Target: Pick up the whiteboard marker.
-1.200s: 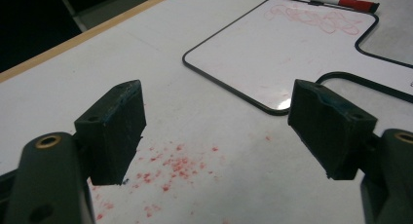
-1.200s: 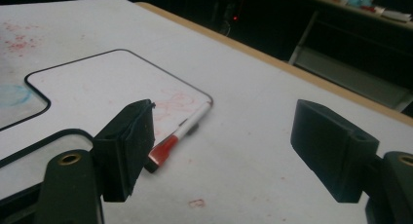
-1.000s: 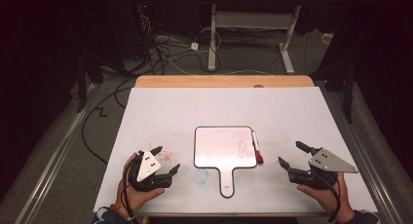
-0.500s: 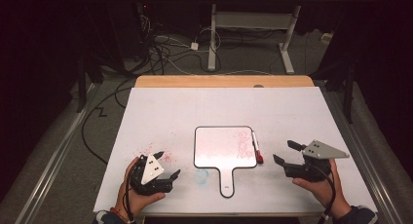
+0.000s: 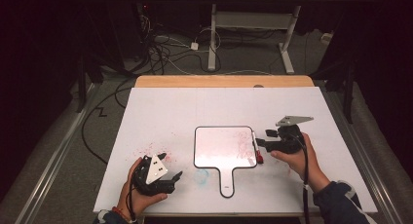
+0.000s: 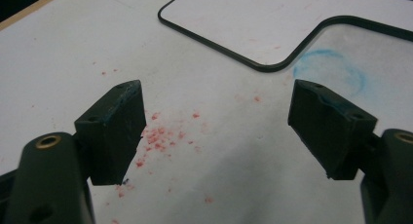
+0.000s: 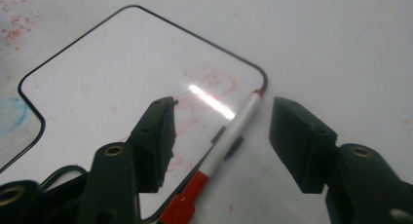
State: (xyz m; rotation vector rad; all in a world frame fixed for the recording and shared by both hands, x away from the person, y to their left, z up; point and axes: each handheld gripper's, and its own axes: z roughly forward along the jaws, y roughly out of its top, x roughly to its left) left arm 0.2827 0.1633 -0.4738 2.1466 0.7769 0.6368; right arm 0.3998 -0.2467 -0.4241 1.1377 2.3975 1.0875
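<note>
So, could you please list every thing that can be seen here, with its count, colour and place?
whiteboard paddle: one, white with black rim, middle of the table, handle toward the person.
marker: one, white body, red cap, along the paddle's right edge.
red specks: many, on the table left of the paddle.
blue smudge: one, on the table beside the paddle's handle.
table: one, white top, wooden far edge.
cables: several, on the floor behind.
left gripper: black, jaws open, near left.
right gripper: black, jaws open on either side of the marker.

High view overlooks whiteboard (image 5: 224, 147) (gripper views close).
</note>
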